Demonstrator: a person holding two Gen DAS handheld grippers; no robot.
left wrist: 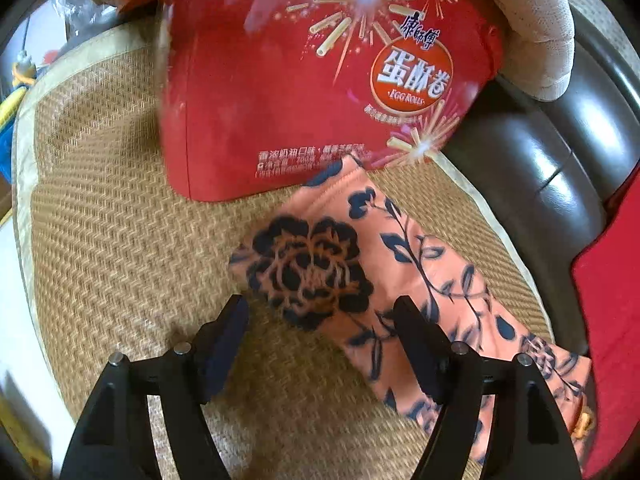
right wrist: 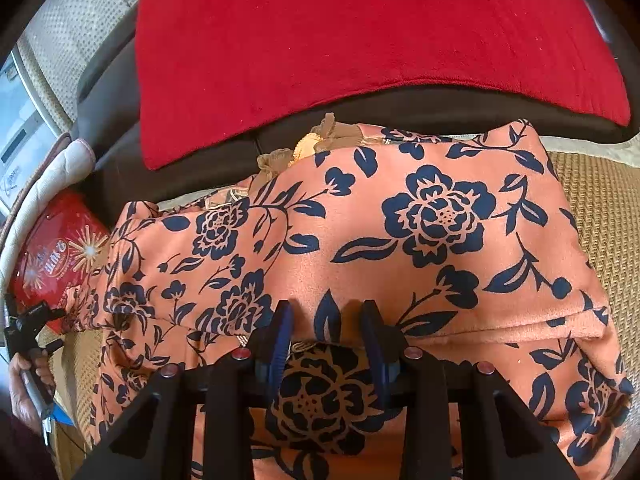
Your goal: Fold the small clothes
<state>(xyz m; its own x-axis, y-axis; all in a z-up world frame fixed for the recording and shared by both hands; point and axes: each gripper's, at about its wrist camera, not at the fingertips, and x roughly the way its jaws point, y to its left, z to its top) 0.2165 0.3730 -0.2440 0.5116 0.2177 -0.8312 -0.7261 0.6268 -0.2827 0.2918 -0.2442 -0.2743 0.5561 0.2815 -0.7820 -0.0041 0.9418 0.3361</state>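
Fabric (right wrist: 360,240) bunches between right fingers (right wrist: 280,344); left fingers (left wrist: 236,320) gape near red bag (left wrist: 300,100).

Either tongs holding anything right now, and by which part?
Left tongs: open, nothing held. Right tongs: a bunched fold of the floral garment sits between them; grip unclear.

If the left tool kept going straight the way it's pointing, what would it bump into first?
Probably the woven straw mat, right at the edge of the orange cloth with dark blue flowers. The left tool is open, and depth is hard to judge.
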